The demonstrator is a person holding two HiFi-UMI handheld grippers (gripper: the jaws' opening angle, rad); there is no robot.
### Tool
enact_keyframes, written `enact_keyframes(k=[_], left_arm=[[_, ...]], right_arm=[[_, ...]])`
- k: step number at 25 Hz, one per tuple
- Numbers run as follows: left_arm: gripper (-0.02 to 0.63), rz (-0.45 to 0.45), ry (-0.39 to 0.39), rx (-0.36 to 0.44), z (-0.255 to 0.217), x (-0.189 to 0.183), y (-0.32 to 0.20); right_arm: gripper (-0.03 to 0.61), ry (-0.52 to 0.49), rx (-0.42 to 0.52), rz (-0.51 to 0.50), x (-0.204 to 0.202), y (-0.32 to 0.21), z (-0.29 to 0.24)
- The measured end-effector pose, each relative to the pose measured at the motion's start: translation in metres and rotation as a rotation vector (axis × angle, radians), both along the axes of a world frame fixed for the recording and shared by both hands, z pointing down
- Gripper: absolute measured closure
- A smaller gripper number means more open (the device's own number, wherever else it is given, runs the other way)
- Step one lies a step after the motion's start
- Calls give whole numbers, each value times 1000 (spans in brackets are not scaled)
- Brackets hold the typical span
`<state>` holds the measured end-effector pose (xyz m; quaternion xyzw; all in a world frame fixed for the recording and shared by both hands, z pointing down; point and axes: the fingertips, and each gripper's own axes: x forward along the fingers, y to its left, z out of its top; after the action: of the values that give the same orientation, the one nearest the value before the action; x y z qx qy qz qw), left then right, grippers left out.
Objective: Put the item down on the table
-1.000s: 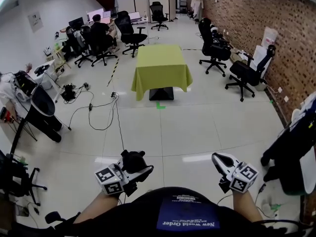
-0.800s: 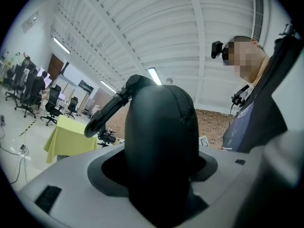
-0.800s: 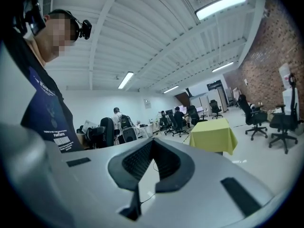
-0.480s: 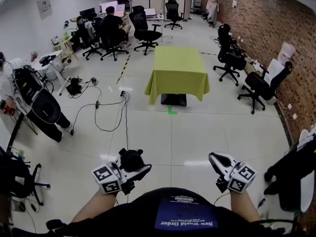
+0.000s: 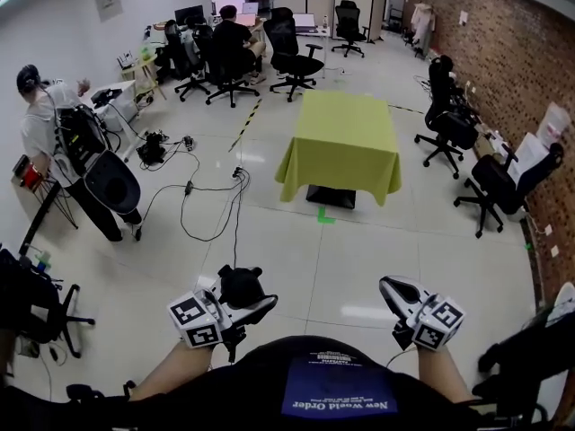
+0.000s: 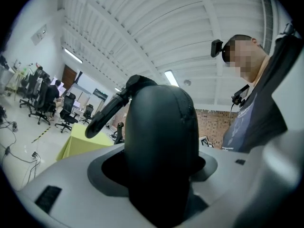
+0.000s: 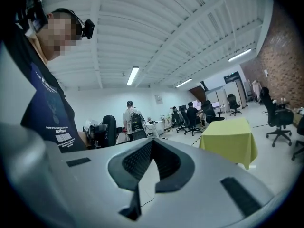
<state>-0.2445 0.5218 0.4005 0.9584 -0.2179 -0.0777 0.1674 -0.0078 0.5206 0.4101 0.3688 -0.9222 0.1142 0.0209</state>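
In the left gripper view, the lower end of the black item (image 6: 161, 141) sinks between the jaws of our left claw (image 6: 157, 172) and out of sight. From the head view we cannot tell what kind of thing it is. The green cloth (image 5: 337, 173) drapes the surface (image 5: 346, 119) and hides everything under it but a dark base (image 5: 330, 197). Our dark shirt (image 5: 332, 384) covers our forearms at the bottom edge. A dark chair (image 5: 22, 294) is cut off at the left edge, and the far screens (image 5: 190, 13) are too small to read.
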Motion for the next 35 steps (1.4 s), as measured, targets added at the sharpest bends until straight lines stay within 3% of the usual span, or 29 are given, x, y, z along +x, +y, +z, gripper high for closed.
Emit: enact_keyframes(k=[9, 16, 22, 29, 35], left_arm=[[295, -55, 22, 8, -18, 82, -75], [295, -44, 20, -7, -12, 105, -140], [295, 21, 52, 2, -5, 95, -229], [295, 98, 25, 22, -8, 53, -334], [295, 109, 19, 24, -9, 22, -410]], right_arm=[[591, -13, 31, -80, 75, -91, -10], [591, -21, 19, -43, 108, -149, -4], [591, 12, 27, 13, 95, -223, -3], [591, -3, 26, 94, 58, -319, -13], [591, -19, 20, 118, 31, -389, -18]])
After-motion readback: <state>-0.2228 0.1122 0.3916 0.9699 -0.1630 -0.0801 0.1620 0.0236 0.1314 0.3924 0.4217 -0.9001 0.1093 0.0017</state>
